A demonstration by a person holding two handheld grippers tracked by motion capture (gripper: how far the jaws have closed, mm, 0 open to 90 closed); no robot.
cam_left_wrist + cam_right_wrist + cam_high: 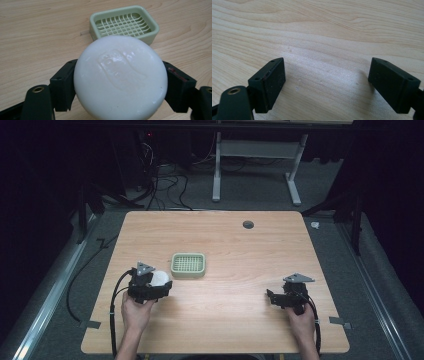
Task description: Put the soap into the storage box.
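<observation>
Pale wood table (225, 315) runs bare between the hands along its near edge, where the right gripper (270, 297) at four o'clock rests with jaws apart. At eight o'clock the left gripper (162, 287) clamps a round white soap (120, 77). Just beyond, near centre with open board all round, sits the green soap dish (188, 264).

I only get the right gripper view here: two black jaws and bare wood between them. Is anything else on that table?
Observer: Yes, a pale green soap dish sits near the middle of the table.
Operator: Is there soap in it?
Observer: No, its grid is bare; a round white soap bar is clamped in the left gripper.
Operator: How far off is that from the dish?
Observer: Close: in the high view the bar hangs just left of the dish, on the near side.
Operator: And my gripper?
Observer: The right gripper hangs open over the table's right part, apart from the dish.
</observation>
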